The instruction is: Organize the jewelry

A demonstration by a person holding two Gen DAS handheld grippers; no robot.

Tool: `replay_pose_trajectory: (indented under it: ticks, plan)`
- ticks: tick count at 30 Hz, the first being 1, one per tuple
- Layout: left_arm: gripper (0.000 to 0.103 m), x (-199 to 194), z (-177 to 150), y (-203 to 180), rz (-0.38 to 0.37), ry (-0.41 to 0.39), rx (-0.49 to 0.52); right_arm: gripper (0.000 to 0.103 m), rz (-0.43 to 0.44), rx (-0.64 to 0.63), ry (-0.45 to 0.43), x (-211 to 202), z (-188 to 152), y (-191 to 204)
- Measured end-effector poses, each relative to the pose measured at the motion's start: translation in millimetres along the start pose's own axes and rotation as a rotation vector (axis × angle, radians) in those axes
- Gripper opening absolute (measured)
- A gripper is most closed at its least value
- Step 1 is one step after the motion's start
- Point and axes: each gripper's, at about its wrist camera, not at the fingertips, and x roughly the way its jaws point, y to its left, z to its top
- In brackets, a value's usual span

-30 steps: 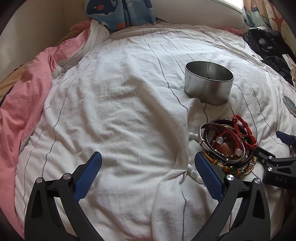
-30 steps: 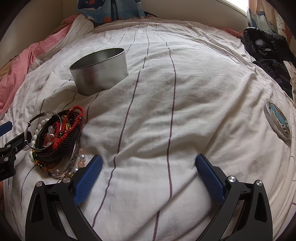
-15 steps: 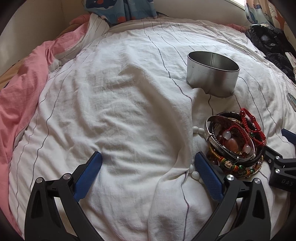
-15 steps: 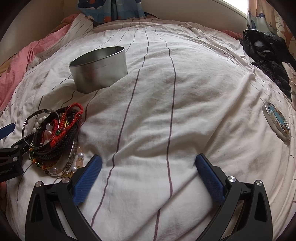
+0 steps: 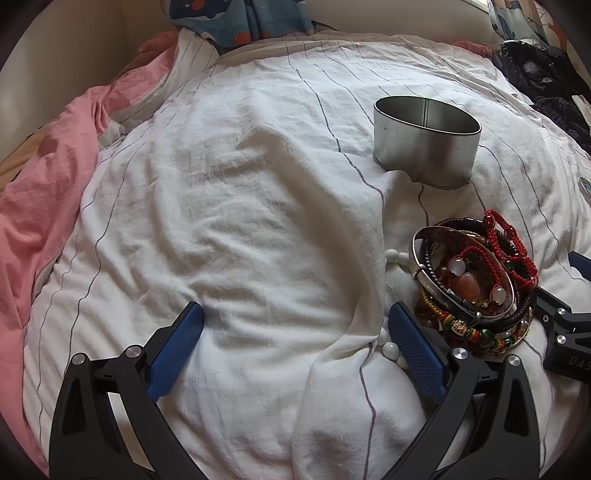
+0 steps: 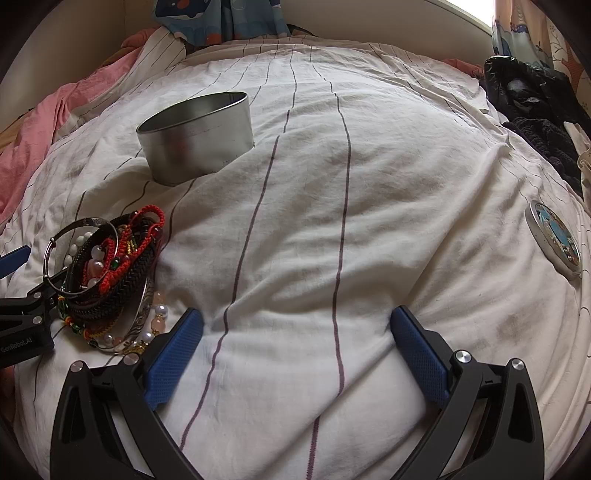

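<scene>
Both grippers low over the bed, white striped duvet underneath. Left gripper: blue pads wide apart, nothing between them, just duvet folds. Right gripper: same, fingers spread wide, holding nothing.

Jewelry pile sits on the duvet btwn the two grippers, just beside left gripper's right finger and, in the right wrist view, just beside right gripper's left finger. Pile = stacked bracelets: silver bangle tilted on top, red braided cord bracelets, dark braided leather band, pink/white bead strand, multicolour bead one at the bottom edge. A few white beads poke out from under a duvet fold, touching the pile's near side.

Round metal tin, open-topped, upright, pressed into the duvet beyond the pile, apart from it; inside looks bare as far as visible. Its lid w/ printed picture lies flat far off to the right side, well apart from tin and pile.

Pink sheet along the left edge, dark clothes heaped at far right, blue patterned fabric at the head.
</scene>
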Motion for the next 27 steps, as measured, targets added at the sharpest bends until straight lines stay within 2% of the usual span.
replay_pose_trajectory:
  ticks: [11, 19, 27]
  plan:
    - [0.097, 0.9, 3.3, -2.4, 0.004, 0.008, 0.003, 0.098, 0.000, 0.000, 0.000, 0.2, -0.1, -0.3]
    - [0.097, -3.6, 6.0, 7.4, -0.046, 0.005, -0.030, 0.098, 0.000, 0.000, 0.000, 0.0, 0.1, -0.1]
    - [0.097, -22.2, 10.9, 17.8, -0.111, -0.043, -0.068, 0.098, 0.000, 0.000, 0.000, 0.1, 0.1, -0.2]
